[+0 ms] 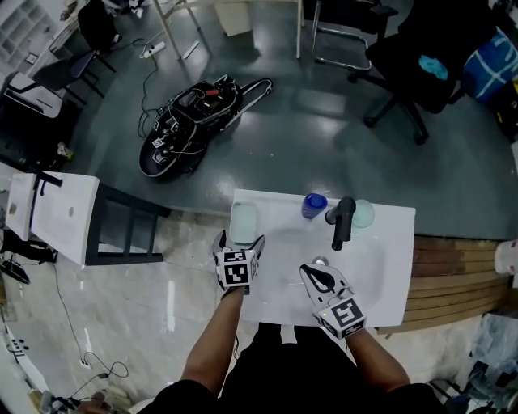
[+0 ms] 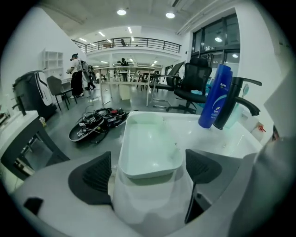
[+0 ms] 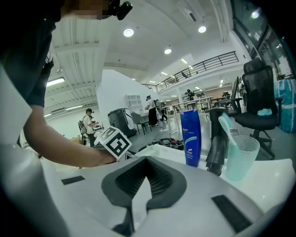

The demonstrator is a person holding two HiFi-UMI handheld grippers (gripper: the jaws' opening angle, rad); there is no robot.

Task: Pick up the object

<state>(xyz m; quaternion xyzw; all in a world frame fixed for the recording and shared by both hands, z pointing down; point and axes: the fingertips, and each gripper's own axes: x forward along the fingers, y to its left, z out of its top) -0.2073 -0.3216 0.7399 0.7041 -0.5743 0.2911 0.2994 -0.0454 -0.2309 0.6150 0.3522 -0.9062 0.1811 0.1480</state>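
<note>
We find the left gripper (image 1: pixel 239 241) wide open, holding nothing, astride the near end of the tray (image 2: pixel 150 143). We judge it light, stiff, slick; grip across its side rims.

Bright, even light everywhere, pouring down from round ceiling lamps (image 2: pixel 121 12). The grey floor (image 1: pixel 324 105) wears a soft pale sheen, while the glossy tiles (image 1: pixel 162 291) throw back harder streaks of glare. The white counter (image 1: pixel 388 267) almost washes out, with barely a shadow on it. Both gripper views bulge like fisheyes, their corners black, and the nearest surfaces look soft.
</note>
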